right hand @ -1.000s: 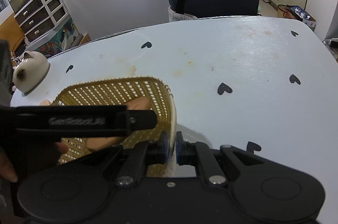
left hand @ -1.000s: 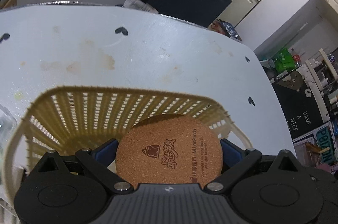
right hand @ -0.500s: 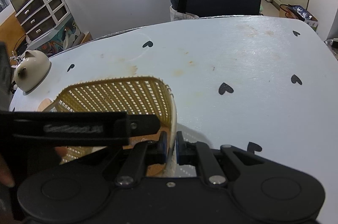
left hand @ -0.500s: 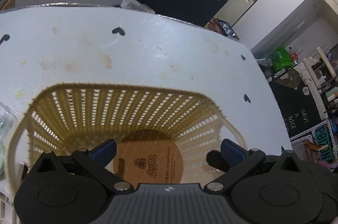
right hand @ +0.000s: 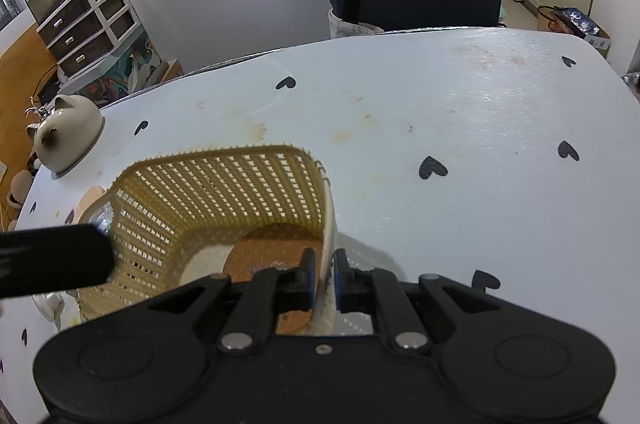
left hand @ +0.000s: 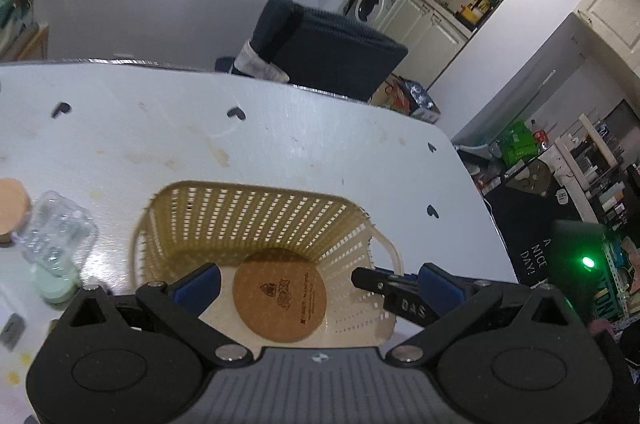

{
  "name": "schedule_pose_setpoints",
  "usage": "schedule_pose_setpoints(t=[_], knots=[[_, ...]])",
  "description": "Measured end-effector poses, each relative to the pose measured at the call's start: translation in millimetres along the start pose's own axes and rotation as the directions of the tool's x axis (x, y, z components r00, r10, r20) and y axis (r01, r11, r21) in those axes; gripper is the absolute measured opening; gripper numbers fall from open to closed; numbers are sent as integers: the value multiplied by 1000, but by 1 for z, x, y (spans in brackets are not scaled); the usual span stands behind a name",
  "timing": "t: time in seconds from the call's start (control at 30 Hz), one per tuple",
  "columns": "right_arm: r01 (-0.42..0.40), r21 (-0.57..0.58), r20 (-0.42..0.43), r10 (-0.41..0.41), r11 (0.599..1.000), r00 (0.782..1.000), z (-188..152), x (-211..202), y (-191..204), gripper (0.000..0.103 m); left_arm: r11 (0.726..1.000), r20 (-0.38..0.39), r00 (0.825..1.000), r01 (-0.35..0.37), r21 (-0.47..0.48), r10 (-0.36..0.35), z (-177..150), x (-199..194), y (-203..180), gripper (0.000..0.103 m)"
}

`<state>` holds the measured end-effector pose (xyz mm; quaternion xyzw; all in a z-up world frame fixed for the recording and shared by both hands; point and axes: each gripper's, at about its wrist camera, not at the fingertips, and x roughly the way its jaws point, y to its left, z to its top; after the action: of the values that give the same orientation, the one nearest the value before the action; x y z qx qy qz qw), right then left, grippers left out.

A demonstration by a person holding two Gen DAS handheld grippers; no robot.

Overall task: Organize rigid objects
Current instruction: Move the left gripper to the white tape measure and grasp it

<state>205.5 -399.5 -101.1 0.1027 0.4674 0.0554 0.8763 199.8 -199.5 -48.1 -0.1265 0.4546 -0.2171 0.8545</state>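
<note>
The cork coaster (right hand: 264,252) lies partly hidden behind the right gripper (right hand: 323,274) and the basket (right hand: 224,184) wall. At the left wrist view's left edge, an orange disc (left hand: 12,204) is cut off, and the clear plastic item (left hand: 56,232) beside it is too blurred to identify.

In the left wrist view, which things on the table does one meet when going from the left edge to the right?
Round orange lid → clear plastic container → yellow basket, with the cork coaster lying flat inside it → right hand-held gripper, shut on the basket's right rim.
</note>
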Motion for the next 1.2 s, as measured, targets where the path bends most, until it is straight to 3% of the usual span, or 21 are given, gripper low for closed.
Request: schedule_pose_setpoints(t=[0.23, 0.53, 0.8, 1.2], knots=[[16, -41, 5, -16, 999, 1000, -2, -1, 5, 10, 996, 86, 993, -81, 26, 79, -22, -44, 4, 103], [43, -37, 20, -42, 998, 999, -5, -2, 8, 9, 975, 185, 962, -215, 62, 200, -39, -87, 35, 103], [9, 67, 16, -10, 998, 1000, -3, -2, -2, 9, 965, 203, 950, -254, 70, 236, -41, -112, 101, 103], [97, 64, 25, -99, 993, 995, 3, 9, 9, 6, 934, 188, 925, -349, 73, 331, -36, -127, 212, 103]])
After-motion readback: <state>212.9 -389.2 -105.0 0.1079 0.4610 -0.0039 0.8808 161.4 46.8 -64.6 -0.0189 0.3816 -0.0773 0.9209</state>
